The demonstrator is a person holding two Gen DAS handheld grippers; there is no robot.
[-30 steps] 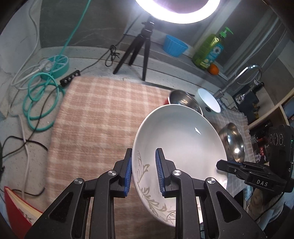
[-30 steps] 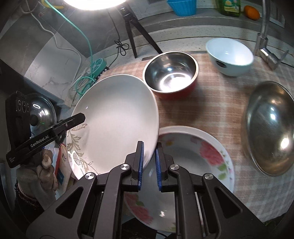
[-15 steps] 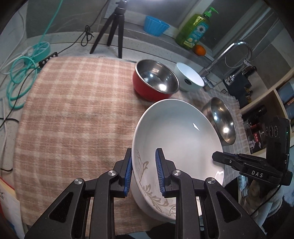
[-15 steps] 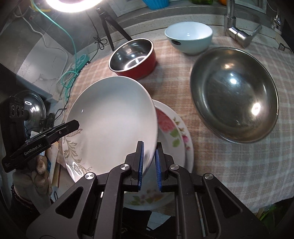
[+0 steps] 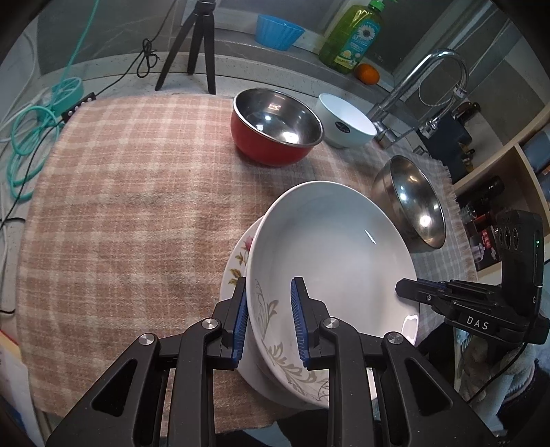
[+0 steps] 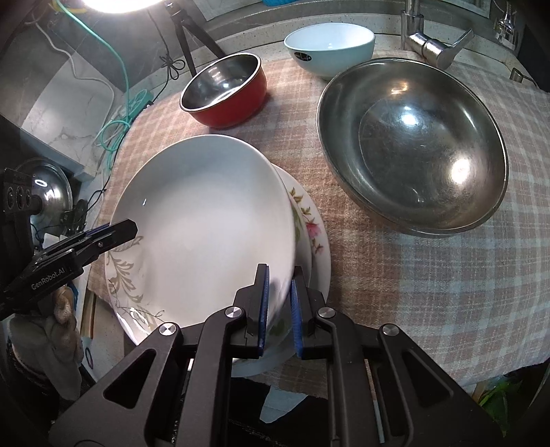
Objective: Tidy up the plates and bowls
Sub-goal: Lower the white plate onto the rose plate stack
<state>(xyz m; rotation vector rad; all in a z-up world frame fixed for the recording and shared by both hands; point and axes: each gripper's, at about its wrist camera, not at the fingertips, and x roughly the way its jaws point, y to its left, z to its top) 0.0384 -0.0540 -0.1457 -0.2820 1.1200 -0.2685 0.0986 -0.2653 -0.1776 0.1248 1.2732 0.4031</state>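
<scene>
A white deep plate (image 5: 330, 254) (image 6: 206, 223) with a grey leaf pattern is held from both sides. My left gripper (image 5: 268, 321) is shut on its near rim, and my right gripper (image 6: 279, 302) is shut on the opposite rim. The plate hangs low and tilted over a flowered plate (image 5: 239, 261) (image 6: 309, 223) lying on the checked cloth (image 5: 120, 206). Whether the two plates touch I cannot tell. Behind them stand a red steel-lined bowl (image 5: 275, 127) (image 6: 225, 94), a pale blue bowl (image 5: 345, 120) (image 6: 330, 48) and a large steel bowl (image 5: 412, 203) (image 6: 412, 144).
A tripod (image 5: 192, 44), a teal cable coil (image 5: 27, 137) and a power strip (image 5: 77, 105) lie at the back left. A tap (image 5: 412, 96), a soap bottle (image 5: 350, 37), an orange (image 5: 367, 74) and a blue cup (image 5: 278, 31) line the back ledge. The cloth's front edge overhangs the counter.
Both grippers carried the white plate sideways and a little down, bringing it over the flowered plate. The grip on both rims has stayed the same.
</scene>
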